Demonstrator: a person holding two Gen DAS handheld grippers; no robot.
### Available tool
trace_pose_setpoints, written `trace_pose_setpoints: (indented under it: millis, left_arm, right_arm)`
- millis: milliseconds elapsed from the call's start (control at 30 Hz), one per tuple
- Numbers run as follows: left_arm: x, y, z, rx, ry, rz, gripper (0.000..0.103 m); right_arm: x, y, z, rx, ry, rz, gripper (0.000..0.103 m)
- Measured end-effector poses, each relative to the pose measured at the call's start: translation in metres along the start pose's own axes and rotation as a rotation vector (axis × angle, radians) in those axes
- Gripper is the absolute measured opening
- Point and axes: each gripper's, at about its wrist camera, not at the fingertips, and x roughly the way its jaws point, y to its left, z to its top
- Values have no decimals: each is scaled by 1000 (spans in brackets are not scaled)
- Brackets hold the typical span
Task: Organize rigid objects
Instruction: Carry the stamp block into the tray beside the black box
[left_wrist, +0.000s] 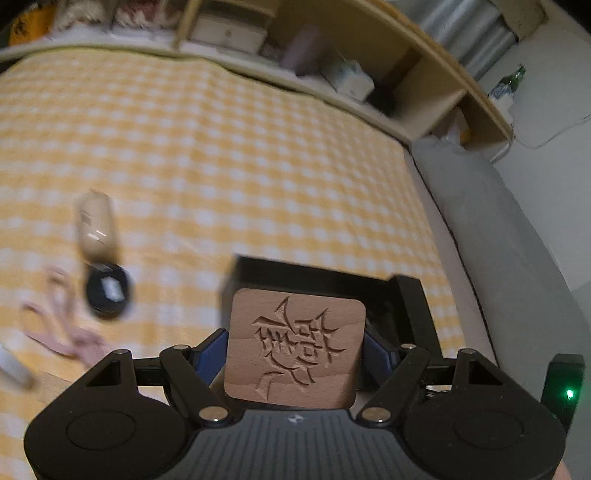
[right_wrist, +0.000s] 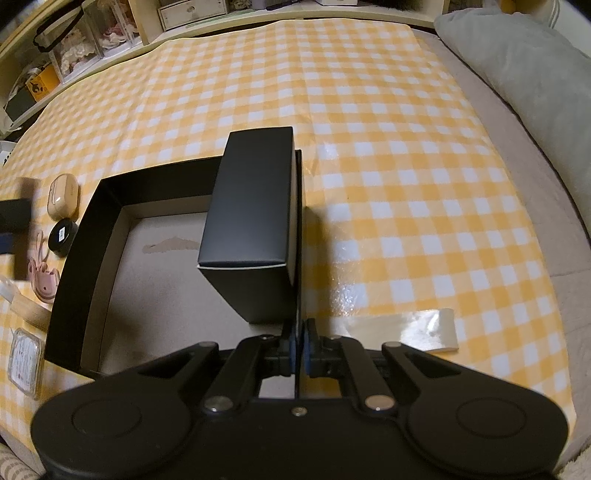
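Block, carved wood, stiff, light; left tongs clamp its side edges. Right tongs pinch tray wall.

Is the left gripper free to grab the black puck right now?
Probably not yet. The left gripper is shut on the wooden block, so its jaws are full. The puck lies uncovered on the checked cloth; set the block down first.

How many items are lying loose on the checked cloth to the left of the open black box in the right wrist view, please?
6: beige case, black round tin, pink clip, wooden piece, clear packet, white item cut by the edge. Others may be hidden.
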Motion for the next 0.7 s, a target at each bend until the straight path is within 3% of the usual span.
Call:
trace_pose_setpoints:
  millis: [333, 500, 700]
  left_arm:
    - [72, -30, -2, -79, 42, 63, 77]
    - [90, -40, 0, -47, 15, 79, 77]
    - [110, -36, 3, -98, 18, 95, 77]
  right_arm:
    - [0, 1, -1, -1, -2, -1, 5]
    - [-2, 0, -1, -3, -5, 1, 5]
    - [-2, 2, -2, -5, -6, -1, 5]
